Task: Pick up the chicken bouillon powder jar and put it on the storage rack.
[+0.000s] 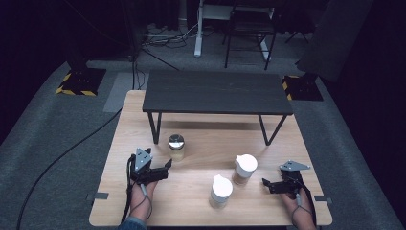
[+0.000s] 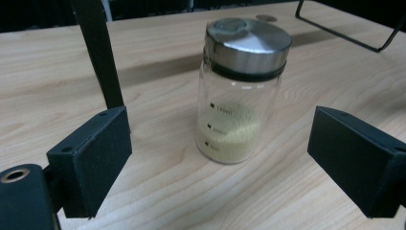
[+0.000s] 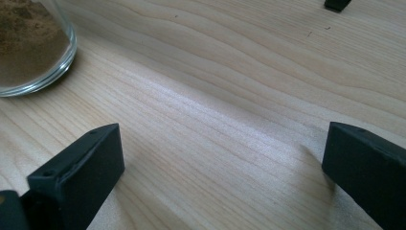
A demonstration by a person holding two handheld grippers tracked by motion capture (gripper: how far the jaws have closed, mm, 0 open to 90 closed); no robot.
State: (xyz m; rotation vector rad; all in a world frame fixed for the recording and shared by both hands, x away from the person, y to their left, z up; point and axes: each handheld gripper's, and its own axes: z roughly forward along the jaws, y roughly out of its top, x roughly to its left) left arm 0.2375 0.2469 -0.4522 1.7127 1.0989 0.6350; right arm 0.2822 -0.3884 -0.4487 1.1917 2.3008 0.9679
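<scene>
our left gripper (image 1: 166, 167) is spread wide and holds nothing. it sits low over the wooden worktop (image 1: 191, 211) on the left side. in the left gripper view, a glass jar with a shiny metal lid (image 2: 242, 88) stands just ahead, between the two black jaws but not touching them. the jar has pale yellow grains at the bottom. in the high view this jar (image 1: 176, 146) stands just beside the gripper, near a leg of the small dark table (image 1: 218, 91) that stands on the far half of the worktop.

our right gripper (image 1: 266, 184) is spread wide too, and holds nothing. in the right gripper view, a glass jar with brown powder (image 3: 31, 45) stands off to one side, apart from the jaws. in the high view, two jars with white lids stand between our grippers: one near the right gripper (image 1: 244, 168) and one closer to us (image 1: 220, 190).
</scene>
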